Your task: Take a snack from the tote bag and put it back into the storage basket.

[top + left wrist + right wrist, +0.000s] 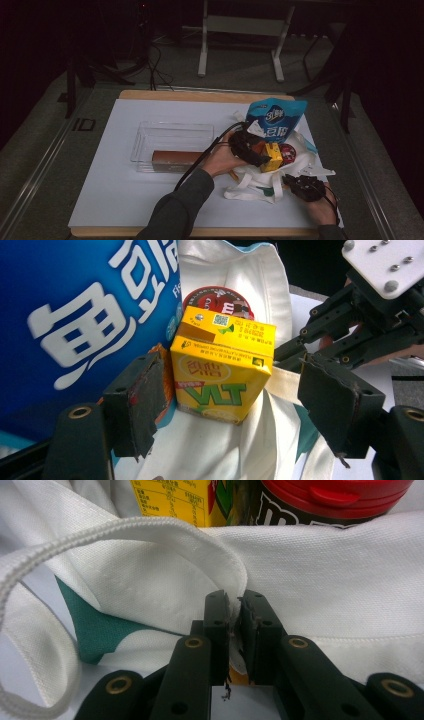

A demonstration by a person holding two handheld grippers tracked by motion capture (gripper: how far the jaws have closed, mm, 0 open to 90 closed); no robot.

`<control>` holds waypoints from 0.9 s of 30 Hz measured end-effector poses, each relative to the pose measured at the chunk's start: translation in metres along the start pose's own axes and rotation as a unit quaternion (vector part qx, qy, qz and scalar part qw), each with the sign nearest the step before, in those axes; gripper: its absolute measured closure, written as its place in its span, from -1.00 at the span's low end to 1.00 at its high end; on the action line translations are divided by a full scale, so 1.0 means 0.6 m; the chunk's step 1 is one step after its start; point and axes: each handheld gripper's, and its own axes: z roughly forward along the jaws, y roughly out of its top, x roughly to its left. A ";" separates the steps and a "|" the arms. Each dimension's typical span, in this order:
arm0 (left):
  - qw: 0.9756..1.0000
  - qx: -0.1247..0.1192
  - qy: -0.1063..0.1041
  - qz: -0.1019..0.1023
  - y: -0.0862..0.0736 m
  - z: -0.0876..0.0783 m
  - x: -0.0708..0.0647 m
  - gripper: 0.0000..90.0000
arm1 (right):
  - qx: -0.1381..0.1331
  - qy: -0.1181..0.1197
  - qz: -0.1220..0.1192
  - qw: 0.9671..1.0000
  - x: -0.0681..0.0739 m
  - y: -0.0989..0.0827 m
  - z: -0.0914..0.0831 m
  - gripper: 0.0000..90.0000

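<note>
A white cloth bag (250,187) lies open at the right of the table. Inside it are a yellow drink carton (273,152), a red-lidded jar (288,152) and a tall blue pouch (275,120). My left gripper (261,158) reaches into the bag mouth. In the left gripper view its jaws stand open on either side of the carton (222,370), and the right pad (340,410) is well clear of it. My right gripper (234,600) is shut on the bag's near hem (325,580), below the jar (335,500). In the high view it (289,179) sits at the bag's front right corner.
A clear plastic tray (172,125) stands at the table's middle with a long brown box (175,159) along its near side. The bag's white strap (125,530) loops just left of my right gripper. A white mat (115,175) covers the table.
</note>
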 end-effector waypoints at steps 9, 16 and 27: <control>1.000 0.006 -0.007 0.003 0.004 0.025 0.004 -0.50 | 0.000 0.002 -0.001 1.000 -0.001 0.000 0.000 0.81; 1.000 0.014 -0.014 0.021 0.013 0.042 0.004 -0.64 | -0.001 0.004 0.000 1.000 -0.002 -0.001 0.000 0.81; 0.999 0.023 -0.013 0.025 0.017 0.070 0.013 -0.65 | -0.001 0.005 0.000 1.000 -0.002 -0.001 0.000 0.81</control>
